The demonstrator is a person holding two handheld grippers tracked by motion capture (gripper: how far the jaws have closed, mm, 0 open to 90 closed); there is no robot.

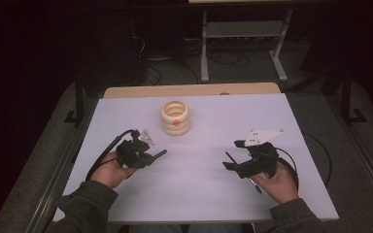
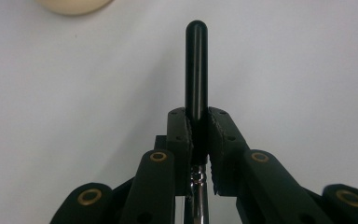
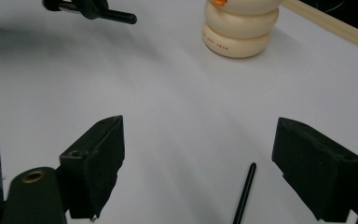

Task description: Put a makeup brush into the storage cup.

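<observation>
Between left tongs [image 2: 198, 140], black rod [image 2: 196, 70].

left gripper [image 1: 151, 156] clamped, right gripper [image 1: 230, 158] agape

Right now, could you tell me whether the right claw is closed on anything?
No, the right claw stands wide open above the white table, nothing between its jaws.

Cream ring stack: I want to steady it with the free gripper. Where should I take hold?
Probably its rim, from above: the ring stack stands upright with an open top, so one jaw could go inside and one outside. Its bulging, rounded sides look likelier to slip. The right gripper is open and empty.
</observation>
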